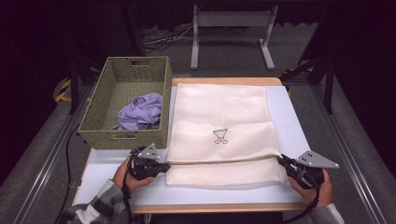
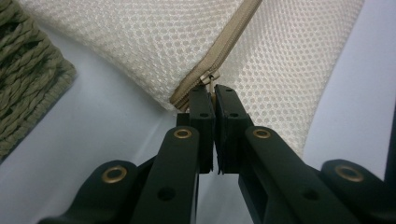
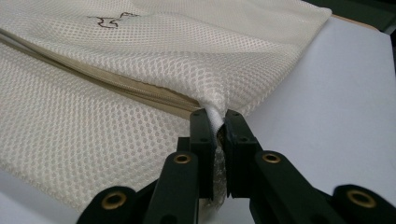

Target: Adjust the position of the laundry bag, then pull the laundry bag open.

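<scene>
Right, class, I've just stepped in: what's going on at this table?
A person holds a gripper in each hand at a cream mesh laundry bag lying flat on the white table. The left gripper is shut on the zipper pull at the bag's left end; the right gripper pinches the mesh at the right end. A purple garment waits in the woven basket.

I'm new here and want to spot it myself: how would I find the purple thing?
Start at the white tabletop and look to its left side, where an olive-green woven rectangular basket stands beside a large cream mesh zip bag. Inside the basket lies a crumpled lilac cloth, the only purple, bunched-up item there.
</scene>
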The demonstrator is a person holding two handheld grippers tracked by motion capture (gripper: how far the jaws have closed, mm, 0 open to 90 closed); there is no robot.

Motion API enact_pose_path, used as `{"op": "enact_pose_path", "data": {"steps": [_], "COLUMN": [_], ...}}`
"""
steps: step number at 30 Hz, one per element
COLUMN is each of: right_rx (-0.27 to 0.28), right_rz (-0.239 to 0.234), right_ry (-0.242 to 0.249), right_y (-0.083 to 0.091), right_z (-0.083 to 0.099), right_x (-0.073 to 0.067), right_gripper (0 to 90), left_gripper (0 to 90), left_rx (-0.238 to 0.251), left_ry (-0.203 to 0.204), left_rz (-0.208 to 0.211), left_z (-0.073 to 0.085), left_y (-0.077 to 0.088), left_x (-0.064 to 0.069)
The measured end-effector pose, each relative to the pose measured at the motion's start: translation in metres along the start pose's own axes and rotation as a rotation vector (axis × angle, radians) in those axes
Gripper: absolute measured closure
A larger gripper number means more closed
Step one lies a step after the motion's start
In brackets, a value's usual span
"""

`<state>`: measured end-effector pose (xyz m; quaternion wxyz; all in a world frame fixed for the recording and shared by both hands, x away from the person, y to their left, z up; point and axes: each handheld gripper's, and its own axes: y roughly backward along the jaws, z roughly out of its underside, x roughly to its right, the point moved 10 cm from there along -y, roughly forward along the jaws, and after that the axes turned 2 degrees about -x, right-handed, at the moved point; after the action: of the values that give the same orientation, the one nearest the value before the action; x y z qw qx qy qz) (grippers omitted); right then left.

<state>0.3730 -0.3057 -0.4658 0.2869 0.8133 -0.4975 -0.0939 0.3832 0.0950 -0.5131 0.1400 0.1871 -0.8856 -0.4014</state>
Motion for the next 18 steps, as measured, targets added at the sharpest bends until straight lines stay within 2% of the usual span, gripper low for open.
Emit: {"op": "enact_pose_path", "data": {"steps": [2, 3, 13, 18], "right_rx": [-0.008, -0.006, -0.017, -0.020], "right_rz": [0.011, 0.001, 0.001, -0.007], "right_ry": [0.001, -0.009, 0.005, 0.002], "right_y": [-0.0015, -0.0020, -0.0031, -0.0046], "right_z": [0.0009, 0.0014, 0.0042, 0.0034], "right_x": [0.0020, 0.0028, -0.0005, 0.0000], "right_gripper": [84.2, 84.2, 84.2, 84.2], "left_gripper": [87.5, 87.5, 87.5, 87.5], "left_rx": [0.007, 0.009, 0.001, -0.001], "left_ry": [0.010, 0.015, 0.020, 0.020], "left_rz": [0.010, 0.009, -0.008, -0.002], "left_z": [0.0027, 0.0040, 0.0085, 0.0100], "left_y": [0.0022, 0.0025, 0.0014, 0.0013], "left_x": [-0.0030, -0.0041, -0.0026, -0.0027]}}
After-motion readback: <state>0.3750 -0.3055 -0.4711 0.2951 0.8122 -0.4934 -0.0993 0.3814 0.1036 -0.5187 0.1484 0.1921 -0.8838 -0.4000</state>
